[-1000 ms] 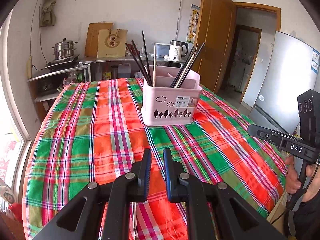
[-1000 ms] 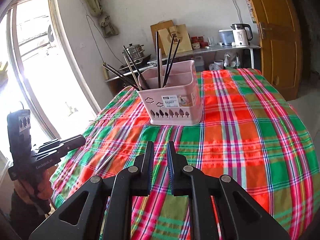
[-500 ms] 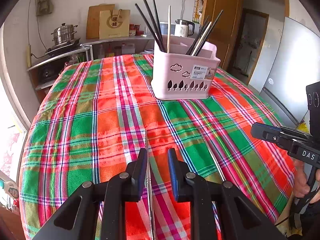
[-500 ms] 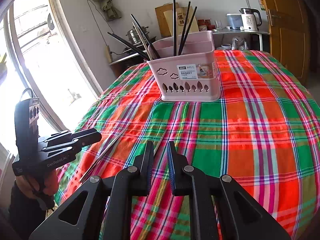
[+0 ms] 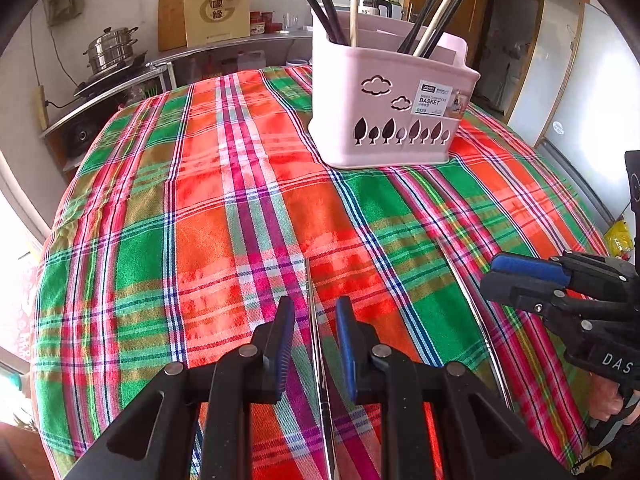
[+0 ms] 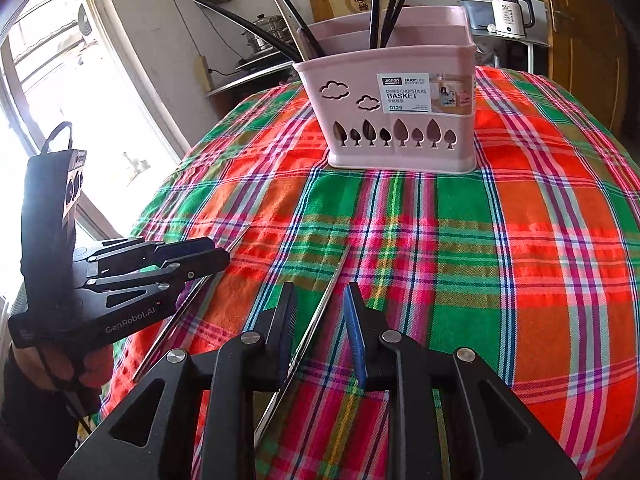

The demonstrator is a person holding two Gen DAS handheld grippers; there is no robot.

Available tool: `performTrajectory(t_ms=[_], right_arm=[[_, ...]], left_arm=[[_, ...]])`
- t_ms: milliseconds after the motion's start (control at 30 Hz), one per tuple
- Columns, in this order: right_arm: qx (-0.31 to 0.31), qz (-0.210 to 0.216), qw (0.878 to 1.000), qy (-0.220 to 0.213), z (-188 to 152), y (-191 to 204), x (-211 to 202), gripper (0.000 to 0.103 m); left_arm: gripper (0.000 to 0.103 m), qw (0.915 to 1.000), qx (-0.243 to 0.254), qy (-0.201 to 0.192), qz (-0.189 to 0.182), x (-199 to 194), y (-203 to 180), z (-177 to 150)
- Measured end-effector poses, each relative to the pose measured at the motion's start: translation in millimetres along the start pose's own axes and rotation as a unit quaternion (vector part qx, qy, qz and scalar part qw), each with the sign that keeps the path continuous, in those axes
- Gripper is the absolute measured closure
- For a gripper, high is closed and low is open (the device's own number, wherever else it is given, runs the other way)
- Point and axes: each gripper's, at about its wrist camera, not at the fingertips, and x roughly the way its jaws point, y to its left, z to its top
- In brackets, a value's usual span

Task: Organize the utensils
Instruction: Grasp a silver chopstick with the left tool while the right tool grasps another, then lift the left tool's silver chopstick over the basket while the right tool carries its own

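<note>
A pink divided basket [image 5: 392, 112] [image 6: 400, 120] stands on the plaid tablecloth [image 5: 200, 200] and holds several black and pale chopsticks. Two metal chopsticks lie loose on the cloth. One metal chopstick [image 5: 310, 280] runs between the jaws of my left gripper [image 5: 314, 312]. That gripper is open and its pads stand clear of the chopstick. The other metal chopstick [image 6: 334, 276] lies between the jaws of my right gripper [image 6: 320, 300]. Those jaws are opening and do not press on it. Each gripper shows in the other's view: the right gripper [image 5: 490, 274], the left gripper [image 6: 220, 252].
The table's near edge drops away just below both grippers. Behind the table are a shelf with a steel pot [image 5: 112, 46], a paper bag [image 5: 216, 12] and a kettle [image 6: 510, 12]. A window [image 6: 48, 80] is on the left, a door [image 6: 580, 20] on the right.
Both grippers have come down and forward towards the cloth, and the basket looks nearer. Both pairs of jaws have widened, and a metal chopstick now lies between each pair.
</note>
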Motion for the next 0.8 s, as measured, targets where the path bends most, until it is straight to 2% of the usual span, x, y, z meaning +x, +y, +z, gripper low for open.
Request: performTrajectory(t_ms=[100,367,433,467,500,567,800], right_arm=[[0.0,-0.007,1.0,0.009,5.0,1.0,10.3,0.078],[-0.003,-0.036,0.999,0.019,12.5,2.9,26.2,0.078],[-0.013,-0.051,0.998,0.019,12.7,6.8,27.9,0.081],[-0.017,-0.059,0.998,0.02,12.7,8.2,28.8,0.086],[-0.019,-0.063,0.998,0.02,13.1,9.1,29.7,0.09],[-0.02,-0.068,0.997,0.021,14.0,8.7,30.7,0.095],[-0.017,-0.054,0.998,0.024,18.7,4.8,28.6,0.097]], left_arm=[[0.082,0.9999,0.003,0.012,0.002,7.8,0.8,3.3],[0.082,0.9997,0.018,0.014,0.002,13.7,-0.3,8.8],[0.082,0.9996,0.025,0.012,0.009,14.1,-2.6,7.8],[0.083,0.9995,0.028,0.011,0.012,14.5,-3.3,8.0],[0.084,0.9994,0.028,0.011,0.015,14.5,-4.1,8.1],[0.097,0.9993,0.027,0.012,0.022,14.6,-4.1,8.5],[0.099,0.9997,0.014,0.018,0.012,14.7,-3.3,13.6]])
